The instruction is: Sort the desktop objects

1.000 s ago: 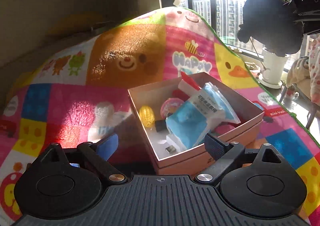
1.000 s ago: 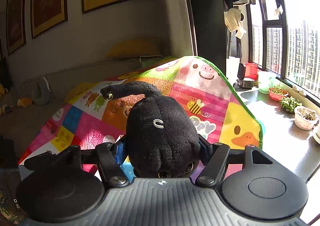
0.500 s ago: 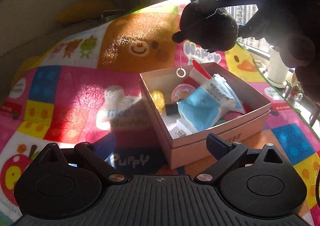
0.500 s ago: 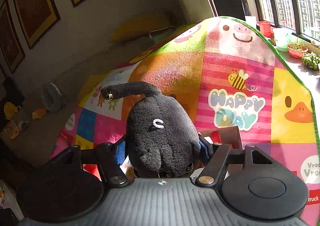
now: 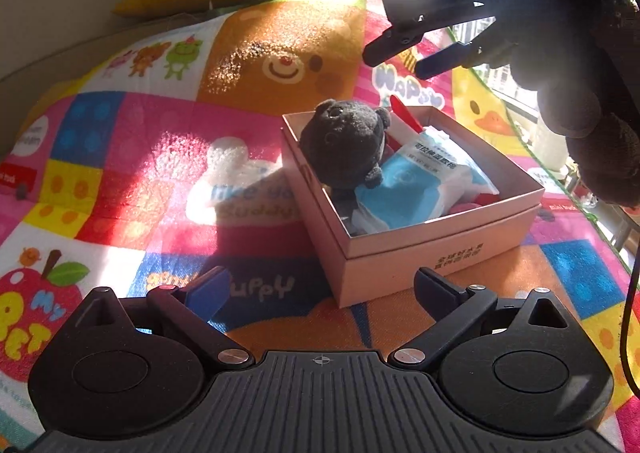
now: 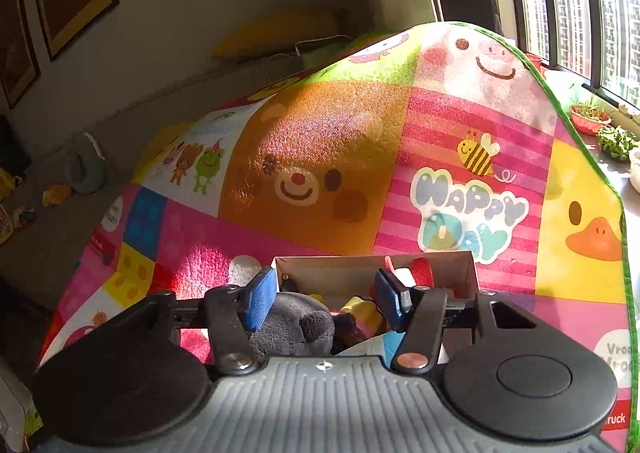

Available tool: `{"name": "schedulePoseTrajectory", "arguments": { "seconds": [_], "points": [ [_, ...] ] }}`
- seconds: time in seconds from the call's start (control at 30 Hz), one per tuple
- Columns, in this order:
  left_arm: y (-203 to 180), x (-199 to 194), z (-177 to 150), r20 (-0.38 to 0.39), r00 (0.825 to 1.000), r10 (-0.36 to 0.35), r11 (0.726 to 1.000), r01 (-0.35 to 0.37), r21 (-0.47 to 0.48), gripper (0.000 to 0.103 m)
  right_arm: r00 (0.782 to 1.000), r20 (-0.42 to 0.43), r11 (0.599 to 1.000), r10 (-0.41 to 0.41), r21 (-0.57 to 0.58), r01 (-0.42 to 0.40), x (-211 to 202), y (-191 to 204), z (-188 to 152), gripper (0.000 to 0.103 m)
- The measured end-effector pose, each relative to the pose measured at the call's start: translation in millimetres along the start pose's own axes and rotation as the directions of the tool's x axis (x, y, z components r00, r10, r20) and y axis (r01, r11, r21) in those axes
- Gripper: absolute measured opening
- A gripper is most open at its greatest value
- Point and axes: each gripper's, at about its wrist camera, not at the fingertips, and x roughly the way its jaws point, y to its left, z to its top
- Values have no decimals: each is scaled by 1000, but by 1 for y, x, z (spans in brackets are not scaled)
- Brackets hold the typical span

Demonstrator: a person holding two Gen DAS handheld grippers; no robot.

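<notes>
The black plush point(image 5: 344, 149) now sits in the pink box point(image 5: 440, 249), at its far left corner, leaning on the blue pack point(image 5: 416, 189). Its head pokes up over the box wall. A red thing point(image 5: 402, 113) sticks up behind it. So this toy looks put away.

The right gripper point(image 5: 394, 61) hangs above the box with its 2 fingers apart and nothing between them. In the right wrist view the gap between the blue pads point(image 6: 262, 297) is wide, and the plush point(image 6: 296, 327) lies just under them, not held. The left gripper point(image 5: 320, 293) hangs low in front of the box, fingers wide apart and empty too.

I see nothing loose on the mat point(image 5: 120, 157) in either view, so the sorting may be almost done. I cannot see the whole mat, though.

The box is quite full. The plush sits high, so it could tip over the wall if bumped. The right gripper has free room straight up. The left one is near the front wall of the box, so it should back off, not push forward. The mat's green edge point(image 6: 592, 157) is on the right, by the window.
</notes>
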Motion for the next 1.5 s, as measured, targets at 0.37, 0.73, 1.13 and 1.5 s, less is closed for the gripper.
{"name": "schedulePoseTrajectory", "arguments": {
  "seconds": [0.37,0.73,1.13,1.5],
  "points": [
    [9,-11,-12,0,1000,10,1000,-10,3,102,987,-155,993,47,-102,-63,45,16,-34,46],
    [-6,3,-10,-27,1000,-16,1000,16,16,103,999,34,988,5,-156,1,-54,-14,-59,64],
    [-24,-3,5,20,1000,-18,999,18,32,103,995,-56,994,-88,-69,84,-15,-46,-66,30],
    [-25,9,7,51,994,-95,995,94,11,103,988,85,992,-126,6,126,-38,-73,-53,103]
  ]
}}
